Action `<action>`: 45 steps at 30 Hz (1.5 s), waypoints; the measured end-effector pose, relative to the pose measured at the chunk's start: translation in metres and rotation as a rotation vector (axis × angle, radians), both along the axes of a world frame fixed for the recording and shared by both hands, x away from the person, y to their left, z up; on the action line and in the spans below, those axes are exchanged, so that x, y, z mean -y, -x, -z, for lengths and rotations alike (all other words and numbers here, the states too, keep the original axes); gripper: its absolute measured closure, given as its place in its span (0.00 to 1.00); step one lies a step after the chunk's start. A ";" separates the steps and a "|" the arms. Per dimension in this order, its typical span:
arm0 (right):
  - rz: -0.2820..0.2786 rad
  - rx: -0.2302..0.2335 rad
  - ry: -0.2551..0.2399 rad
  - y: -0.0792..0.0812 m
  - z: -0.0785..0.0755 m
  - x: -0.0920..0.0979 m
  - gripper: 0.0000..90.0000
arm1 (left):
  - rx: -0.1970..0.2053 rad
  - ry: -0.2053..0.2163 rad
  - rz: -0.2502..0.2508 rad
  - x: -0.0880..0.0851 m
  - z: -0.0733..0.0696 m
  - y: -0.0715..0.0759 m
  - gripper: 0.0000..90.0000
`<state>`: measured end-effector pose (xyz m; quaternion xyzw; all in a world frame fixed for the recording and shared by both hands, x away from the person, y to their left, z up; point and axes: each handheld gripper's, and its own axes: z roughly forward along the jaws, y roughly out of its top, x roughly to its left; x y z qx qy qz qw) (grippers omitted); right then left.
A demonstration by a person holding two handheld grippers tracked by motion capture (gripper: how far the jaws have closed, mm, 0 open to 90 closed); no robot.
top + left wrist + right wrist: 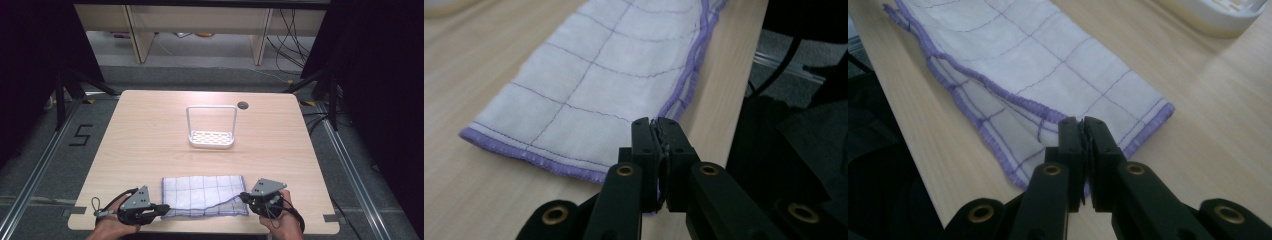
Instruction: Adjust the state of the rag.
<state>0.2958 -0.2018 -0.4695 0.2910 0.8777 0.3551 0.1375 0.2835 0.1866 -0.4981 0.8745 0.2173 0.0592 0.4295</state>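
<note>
- A white rack (211,131) with a tall wire handle is seen near the middle of the table (145,135).
- A dark round grommet (243,105) is set just beyond the rack, to its right.

One cloth (205,195), one white rack (211,127), two grippers, one table (150,130).

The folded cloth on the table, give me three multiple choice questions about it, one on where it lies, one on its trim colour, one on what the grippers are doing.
1. Where does the cloth lie?
A. at the table's near edge
B. inside the white rack
C. on the floor

2. What colour is its trim?
A. red
B. purple
C. green

3. How do the jaws of the left gripper and right gripper stand?
A. wide open above the cloth
B. shut at the cloth's near corners
C. clamped on the rack

Answers: 1 A, the high view shows it between both hands, the white rack standing apart behind it. 2 B, purple hem. 3 B, each gripper view shows closed jaws at a corner.
</note>
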 end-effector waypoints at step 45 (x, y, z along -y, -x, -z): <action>0.199 -0.106 0.112 0.007 0.027 -0.010 0.52 | -0.014 -0.102 -0.139 0.005 0.015 -0.099 0.73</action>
